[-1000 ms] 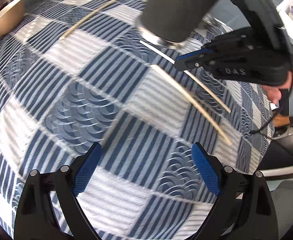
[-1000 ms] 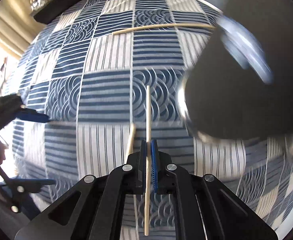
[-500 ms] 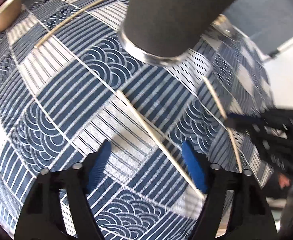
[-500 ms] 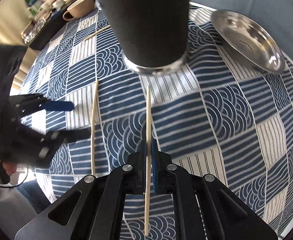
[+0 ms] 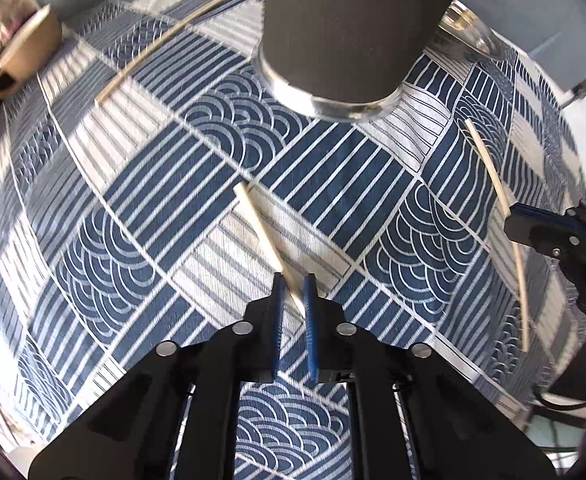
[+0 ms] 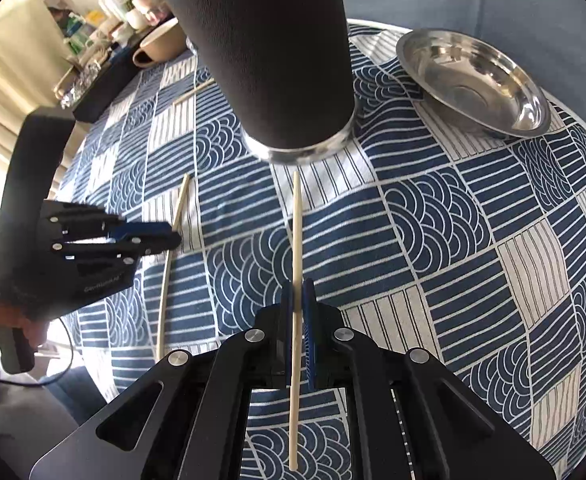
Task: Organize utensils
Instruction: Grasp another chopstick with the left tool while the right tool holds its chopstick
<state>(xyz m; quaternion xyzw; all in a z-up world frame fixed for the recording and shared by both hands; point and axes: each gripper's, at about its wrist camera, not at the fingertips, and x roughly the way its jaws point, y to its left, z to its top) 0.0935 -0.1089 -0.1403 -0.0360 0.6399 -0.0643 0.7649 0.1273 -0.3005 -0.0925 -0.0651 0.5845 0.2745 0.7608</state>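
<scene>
Chopsticks are the things to sort, and in the left wrist view one chopstick lies slanted on the blue and white cloth with its near end between the pads of the left gripper, whose jaws have just been closing and now pinch it. A tall dark cup stands close ahead and blocks the way forward. A far chopstick lies up left, near a tan mug at the cloth's edge. At the right, the right gripper holds a second chopstick. In the right wrist view the right gripper is tight shut on that stick, pointing at the cup. A shiny metal bowl sits right of it with open cloth around. The left gripper is at the left by its stick, and a messy shelf stands behind
</scene>
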